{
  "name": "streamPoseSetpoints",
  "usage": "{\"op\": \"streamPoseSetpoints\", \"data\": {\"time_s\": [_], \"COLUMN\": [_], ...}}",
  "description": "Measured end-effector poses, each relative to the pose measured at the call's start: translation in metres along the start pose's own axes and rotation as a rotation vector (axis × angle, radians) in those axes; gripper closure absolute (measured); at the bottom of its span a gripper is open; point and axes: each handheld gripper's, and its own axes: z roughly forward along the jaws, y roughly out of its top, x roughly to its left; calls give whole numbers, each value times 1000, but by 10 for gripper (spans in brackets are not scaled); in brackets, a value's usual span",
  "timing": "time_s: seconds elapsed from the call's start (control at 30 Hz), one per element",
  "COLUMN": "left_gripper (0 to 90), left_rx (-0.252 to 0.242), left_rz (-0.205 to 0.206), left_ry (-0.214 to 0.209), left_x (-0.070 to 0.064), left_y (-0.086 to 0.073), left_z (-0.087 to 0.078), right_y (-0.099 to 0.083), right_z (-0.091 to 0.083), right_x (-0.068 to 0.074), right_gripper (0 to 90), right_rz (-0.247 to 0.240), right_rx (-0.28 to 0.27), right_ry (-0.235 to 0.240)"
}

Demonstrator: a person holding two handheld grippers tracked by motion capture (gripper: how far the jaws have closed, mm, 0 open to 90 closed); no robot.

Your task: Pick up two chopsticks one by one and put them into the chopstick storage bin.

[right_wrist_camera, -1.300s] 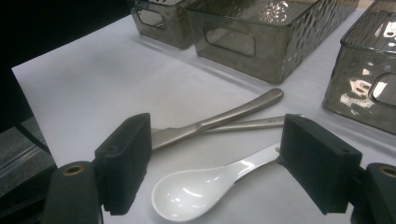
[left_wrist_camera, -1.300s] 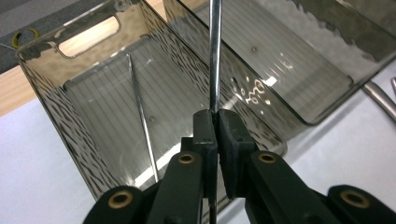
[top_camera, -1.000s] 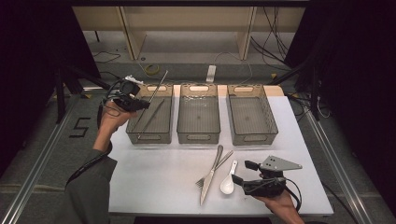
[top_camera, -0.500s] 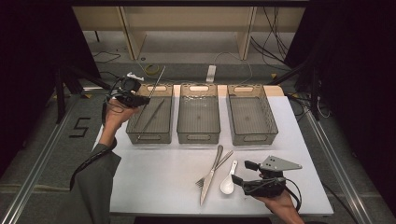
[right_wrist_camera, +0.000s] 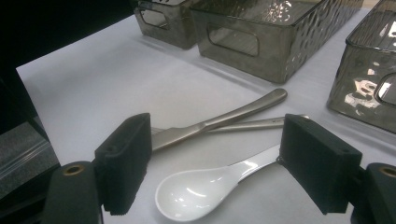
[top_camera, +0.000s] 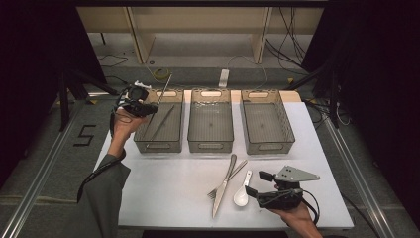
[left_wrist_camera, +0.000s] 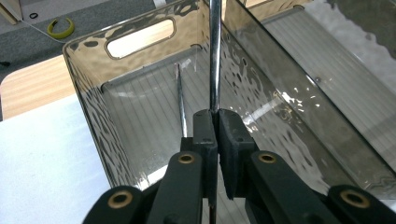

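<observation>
Left claw (top_camera: 148,108) shifts slightly toward left bin (top_camera: 159,130), clenched on chopstick (left_wrist_camera: 214,56); right claw (right_wrist_camera: 215,163) released above white spoon (right_wrist_camera: 205,186).

We count three clear smoked plastic bins in a row on the table: a left bin (top_camera: 159,130), a middle bin (top_camera: 210,124) and a right bin (top_camera: 267,122). We count two thin metal rods: one lying in the left bin (top_camera: 161,124), one held upright (top_camera: 165,89). We count one knife (top_camera: 224,186), one fork (top_camera: 229,177) and one white spoon (top_camera: 242,193). We count two grippers, the left (top_camera: 148,110) and the right (top_camera: 251,184).
</observation>
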Motion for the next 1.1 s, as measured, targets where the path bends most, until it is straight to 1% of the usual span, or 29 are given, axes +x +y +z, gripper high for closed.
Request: {"op": "streamPoseSetpoints", "data": {"time_s": [0.23, 0.37, 0.47, 0.57, 0.67, 0.83, 0.97, 1.1], "left_gripper": [854, 853, 853, 853, 853, 852, 852, 852], "left_rx": [12, 14, 24, 25, 45, 53, 71, 82], "left_rz": [3, -7, -3, -17, -16, -24, -19, -30], "left_ry": [-1, -9, -6, -10, -13, -15, -19, -14], "left_x": [-2, -2, -2, -1, 0, 0, 0, 1], "left_y": [-5, -7, -9, -12, -16, -20, -21, -24], "left_z": [6, 8, 10, 12, 16, 20, 21, 23], "right_y": [0, 0, 0, 0, 0, 0, 0, -1], "right_z": [0, 0, 0, 1, 0, 1, 1, 1], "right_x": [0, 0, 0, 0, 0, 0, 0, 0], "right_gripper": [263, 263, 263, 262, 263, 263, 263, 263], "right_rz": [-1, 0, -2, -1, -2, -4, -2, -3], "right_rx": [2, 2, 2, 3, 1, 3, 5, 4], "right_ry": [1, 1, 0, 1, 1, 2, 1, 2]}}
